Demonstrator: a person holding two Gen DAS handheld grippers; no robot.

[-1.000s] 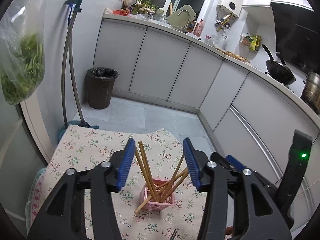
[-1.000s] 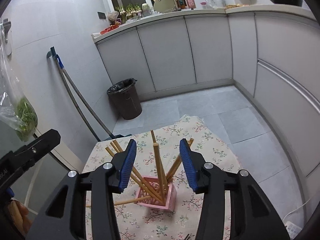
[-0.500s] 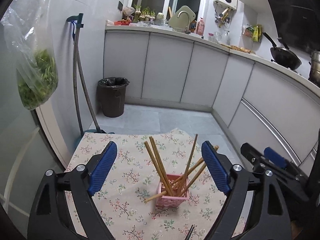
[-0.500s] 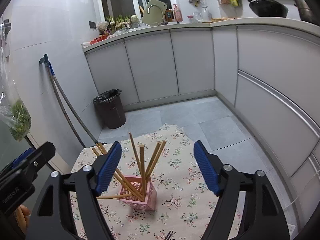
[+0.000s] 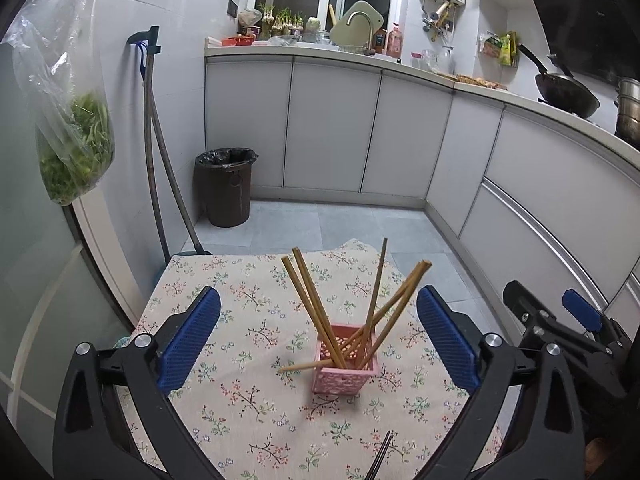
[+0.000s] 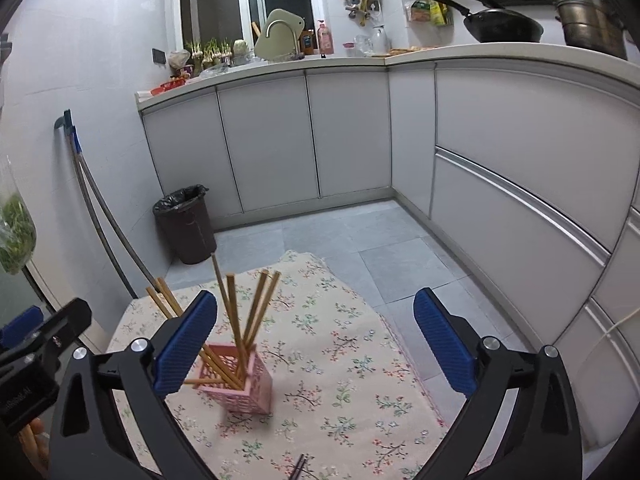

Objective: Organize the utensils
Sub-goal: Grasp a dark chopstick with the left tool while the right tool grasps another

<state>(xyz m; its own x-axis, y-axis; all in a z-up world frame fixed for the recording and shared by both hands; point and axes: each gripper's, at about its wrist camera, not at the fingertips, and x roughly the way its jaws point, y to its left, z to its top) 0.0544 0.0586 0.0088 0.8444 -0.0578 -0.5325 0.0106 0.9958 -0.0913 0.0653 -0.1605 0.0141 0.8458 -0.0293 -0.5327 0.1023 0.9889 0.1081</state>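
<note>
Chopsticks (image 5: 320,316) lean in pink basket (image 5: 345,376) on bench (image 5: 240,320) | my left gripper (image 5: 318,342) fingers apart | right gripper (image 6: 316,346) fingers apart

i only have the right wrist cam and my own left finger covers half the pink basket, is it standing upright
Observer: Yes. In the left wrist view the pink basket shows whole and stands upright on the floral cloth.
Operator: is the left gripper holding anything
Observer: No. The left gripper is wide open and empty, with the basket beyond its fingers.
Operator: i see a stick poking out low behind my finger, where does it end
Observer: That low chopstick pokes out of the basket's side almost flat. Its tip ends over the cloth, well apart from the left gripper's nearer finger.
</note>
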